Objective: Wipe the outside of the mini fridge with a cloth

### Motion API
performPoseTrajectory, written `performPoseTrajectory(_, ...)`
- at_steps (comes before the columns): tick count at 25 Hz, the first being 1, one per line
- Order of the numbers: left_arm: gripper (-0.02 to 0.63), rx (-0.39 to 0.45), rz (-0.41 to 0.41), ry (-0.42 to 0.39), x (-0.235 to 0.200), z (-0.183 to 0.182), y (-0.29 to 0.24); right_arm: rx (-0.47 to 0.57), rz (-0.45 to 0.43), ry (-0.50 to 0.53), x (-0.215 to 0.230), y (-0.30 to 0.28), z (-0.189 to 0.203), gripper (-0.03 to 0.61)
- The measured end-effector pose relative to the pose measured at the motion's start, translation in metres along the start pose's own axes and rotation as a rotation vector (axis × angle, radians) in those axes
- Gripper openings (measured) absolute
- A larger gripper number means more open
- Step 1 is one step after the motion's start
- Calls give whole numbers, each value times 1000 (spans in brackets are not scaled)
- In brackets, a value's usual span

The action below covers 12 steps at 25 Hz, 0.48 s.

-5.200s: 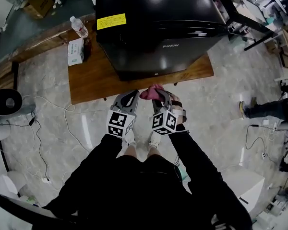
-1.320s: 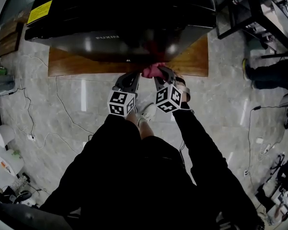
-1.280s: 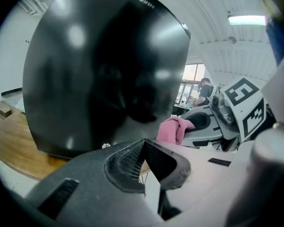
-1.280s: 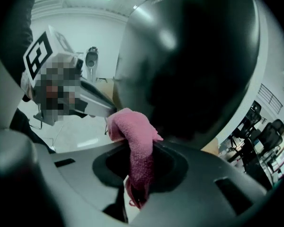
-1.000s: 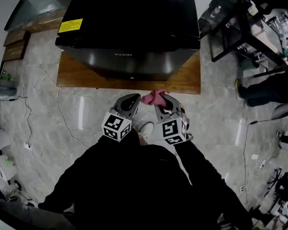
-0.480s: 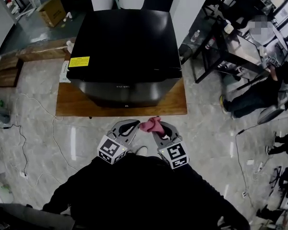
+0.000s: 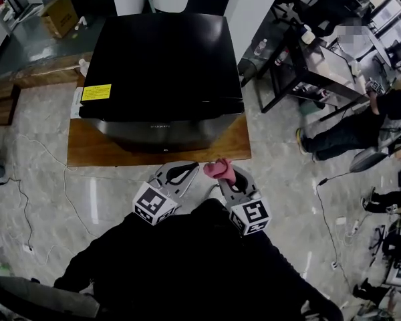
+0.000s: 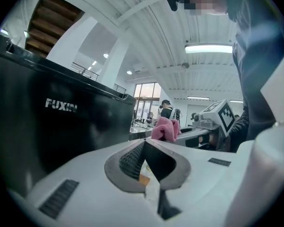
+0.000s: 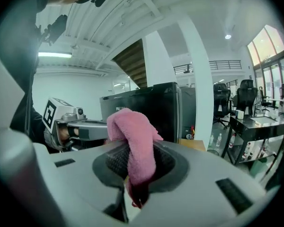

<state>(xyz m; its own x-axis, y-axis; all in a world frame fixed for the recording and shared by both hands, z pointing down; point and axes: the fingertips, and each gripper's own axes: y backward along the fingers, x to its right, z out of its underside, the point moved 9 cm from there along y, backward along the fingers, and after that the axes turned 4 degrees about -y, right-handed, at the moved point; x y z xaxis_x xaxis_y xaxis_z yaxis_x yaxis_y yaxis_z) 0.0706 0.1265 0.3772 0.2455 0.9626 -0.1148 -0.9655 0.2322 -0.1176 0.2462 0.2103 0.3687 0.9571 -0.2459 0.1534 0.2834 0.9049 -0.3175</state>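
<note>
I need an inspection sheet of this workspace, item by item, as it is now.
Surface: wooden table carries the mini fridge.
Job's things: fridge door shut; pink cloth not touching the fridge.
Clutter: white box beside the fridge.
Grippers: left gripper jaws together, empty; right gripper jaws clamped on the cloth.
Cables: white cable loose on the floor, left side.
Surroundings: black desk, a person, cardboard box.
</note>
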Motion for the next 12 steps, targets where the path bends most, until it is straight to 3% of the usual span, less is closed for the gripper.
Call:
performPoseTrajectory(6,6,46,-53,-35,2,-31,-51,76,-40,-21,72,-13,-27,78)
performPoseTrajectory(12,6,68,-161,-29,28,-54,-124,150,-210,-46,154,-25,-60,78)
